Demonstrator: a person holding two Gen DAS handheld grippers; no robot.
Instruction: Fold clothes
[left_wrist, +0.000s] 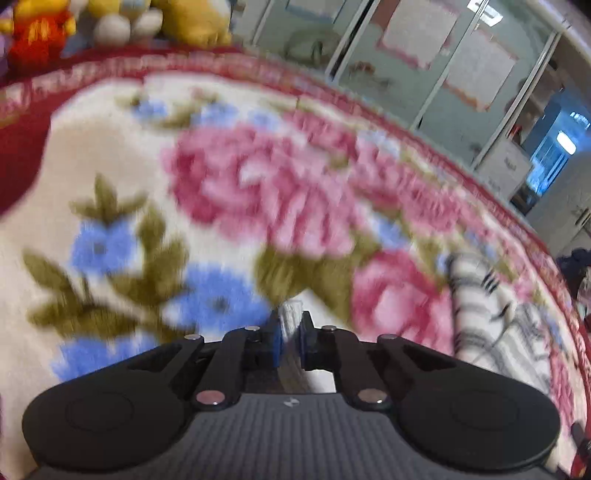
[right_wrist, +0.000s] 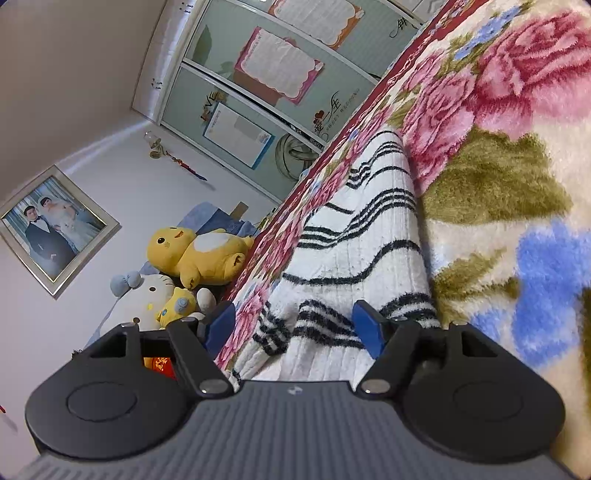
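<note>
Clamping down hard, the left gripper (left_wrist: 290, 332) had its blue pads squeezed together on a thin pinch of white fabric, a small tuft poking up between them. That view was smeared with motion blur, so the rest of the pinched cloth could not be followed. Off at the right of the same view lay the striped sweater (left_wrist: 484, 314), white knit with black bands, resting on the floral blanket (left_wrist: 258, 177) near its red border.

Over on the other side, the right gripper (right_wrist: 293, 325) stood with its jaws spread wide, one blue pad on each side of the sweater's near edge and neither one pressing on it. From that camera the striped sweater (right_wrist: 354, 236) ran away from the near edge toward the far end of the blanket's (right_wrist: 517, 184) red border, its long right side lying beside the big pink roses and green leaves.

Beyond the bed sat a yellow plush toy (right_wrist: 199, 254) with a white plush cat (right_wrist: 144, 302) nearer, a framed photograph (right_wrist: 55, 229) hung on the wall at left, and glass wardrobe doors (right_wrist: 258, 92) carried posters at the far end.
</note>
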